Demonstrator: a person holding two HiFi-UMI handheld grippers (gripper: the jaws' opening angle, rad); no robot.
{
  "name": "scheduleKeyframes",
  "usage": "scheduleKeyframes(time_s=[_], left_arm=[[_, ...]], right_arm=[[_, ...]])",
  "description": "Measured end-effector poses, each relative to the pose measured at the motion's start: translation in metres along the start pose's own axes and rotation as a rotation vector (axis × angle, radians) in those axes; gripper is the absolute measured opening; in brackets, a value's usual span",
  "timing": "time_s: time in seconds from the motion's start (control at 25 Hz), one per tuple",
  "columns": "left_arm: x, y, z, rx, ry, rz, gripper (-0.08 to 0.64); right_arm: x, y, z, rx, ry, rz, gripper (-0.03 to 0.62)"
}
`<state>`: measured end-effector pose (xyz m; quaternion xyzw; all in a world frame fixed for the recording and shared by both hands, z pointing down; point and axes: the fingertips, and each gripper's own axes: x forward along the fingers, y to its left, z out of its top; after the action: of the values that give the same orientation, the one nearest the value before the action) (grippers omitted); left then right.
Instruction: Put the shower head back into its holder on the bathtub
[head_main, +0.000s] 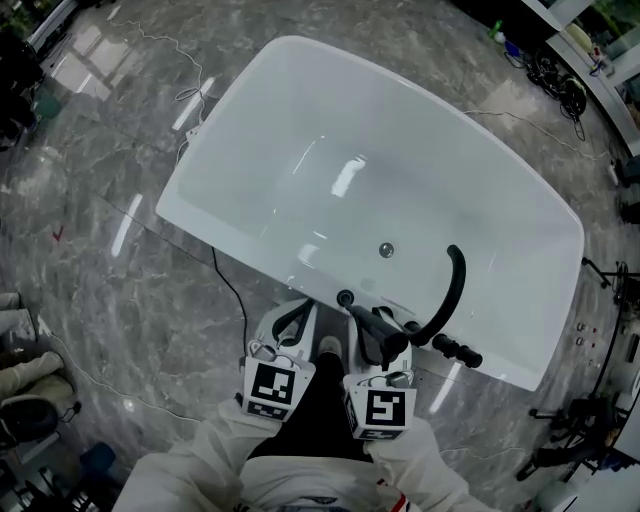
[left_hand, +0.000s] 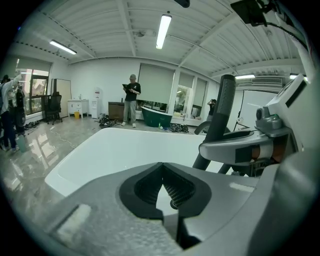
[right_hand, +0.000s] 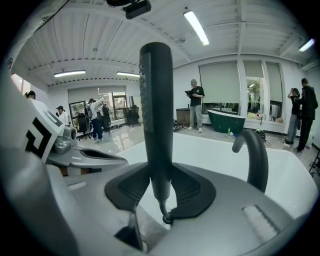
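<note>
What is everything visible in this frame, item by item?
white oval bathtub: one, white, middle of the floor
black curved tap spout: one, black, near rim of the tub
black tap handle: one, black, near rim, beside the spout
black round fitting: one, black, near rim, just ahead of the claws
round metal drain: one, silvery, tub bottom
grey marble floor: grey, all around the tub
dark green bathtub: one, green, far background
standing people: several, back of the room
black stick-shaped shower head: one, black, upright in the right claw
left claw: shut, empty
right claw: shut on the shower head
white sleeves: two, bottom edge
</note>
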<state>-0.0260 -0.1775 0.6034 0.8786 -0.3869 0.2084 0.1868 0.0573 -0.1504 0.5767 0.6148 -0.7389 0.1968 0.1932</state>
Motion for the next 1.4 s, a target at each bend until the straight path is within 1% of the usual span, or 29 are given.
scheduleKeyframes(time_s=[0.16, 0.56, 1.0, 1.16, 1.4], left_arm=[[0.002, 0.000, -0.017, -0.016, 0.017, 0.008, 0.002], [0.006, -0.006, -0.040, -0.040, 0.041, -0.008, 0.002], [0.015, -0.012, -0.066, -0.045, 0.076, -0.038, 0.002], [0.019, -0.013, -0.071, -0.045, 0.088, -0.050, 0.002], [0.026, -0.012, -0.077, -0.044, 0.096, -0.054, 0.002]], right_arm=[[0.004, 0.001, -0.009, 0.003, 0.020, -0.015, 0.137], [0.013, 0.003, -0.042, 0.004, 0.042, -0.019, 0.137], [0.028, -0.004, -0.064, 0.031, 0.064, -0.073, 0.137], [0.035, -0.001, -0.074, 0.015, 0.059, -0.054, 0.137], [0.041, -0.006, -0.089, 0.016, 0.080, -0.061, 0.137]])
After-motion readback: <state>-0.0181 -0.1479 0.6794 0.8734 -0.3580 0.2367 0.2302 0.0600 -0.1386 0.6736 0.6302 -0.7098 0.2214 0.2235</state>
